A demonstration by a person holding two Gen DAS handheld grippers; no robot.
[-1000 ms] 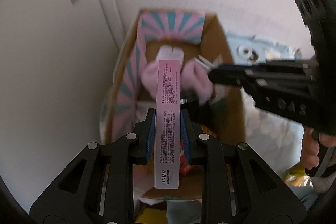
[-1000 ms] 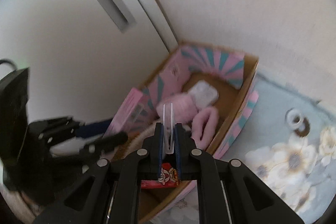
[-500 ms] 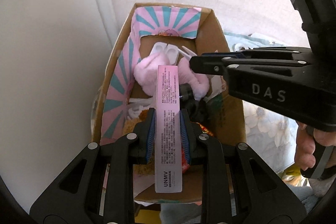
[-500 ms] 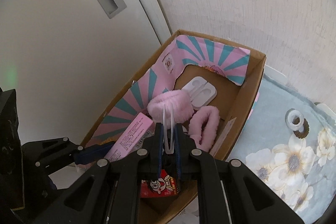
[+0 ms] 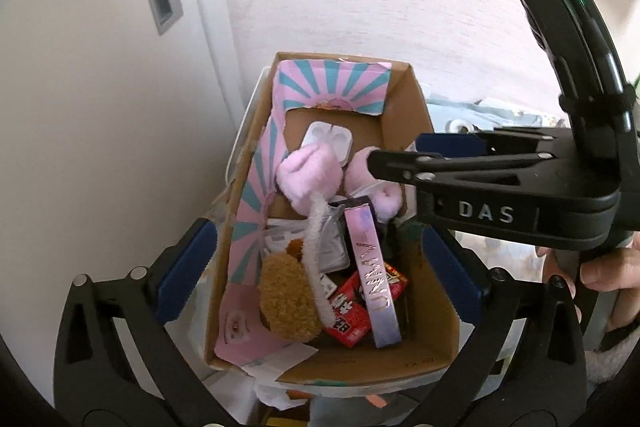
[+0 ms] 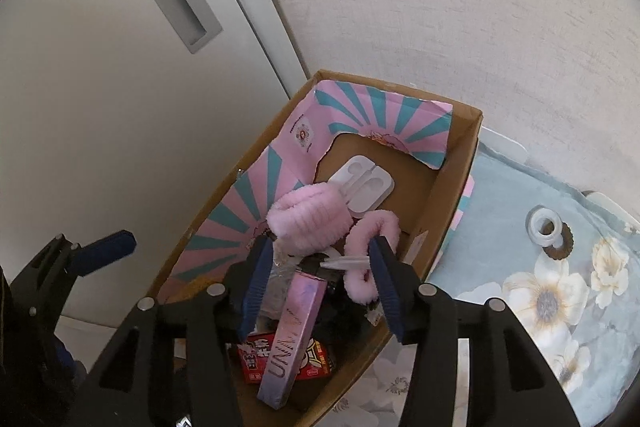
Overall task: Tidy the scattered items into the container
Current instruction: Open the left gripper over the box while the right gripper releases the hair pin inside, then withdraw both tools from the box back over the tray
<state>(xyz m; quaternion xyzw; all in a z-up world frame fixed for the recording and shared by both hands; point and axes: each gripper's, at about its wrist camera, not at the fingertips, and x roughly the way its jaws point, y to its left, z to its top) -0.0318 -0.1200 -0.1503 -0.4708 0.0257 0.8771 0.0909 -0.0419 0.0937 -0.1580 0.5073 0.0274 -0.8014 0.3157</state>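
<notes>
The cardboard box with pink and teal flaps stands below both grippers. My left gripper hangs over it, its jaws opening wide with nothing held between them. The long pink UNMV carton lies loose inside the box on a red snack packet. My right gripper is over the box too, its jaws opening, the pads clear of everything. A thin white two-pronged piece lies free below them. In the left wrist view the right gripper reaches in from the right.
Inside the box are pink fluffy bands, a white moulded tray, a brown plush and a pink pipe cleaner. A white door stands at left. A floral cloth with a white ring lies at right. A hand grips the right handle.
My left gripper opened and the pink carton dropped into the box. My right gripper opened and the thin white piece it held fell among the items.
</notes>
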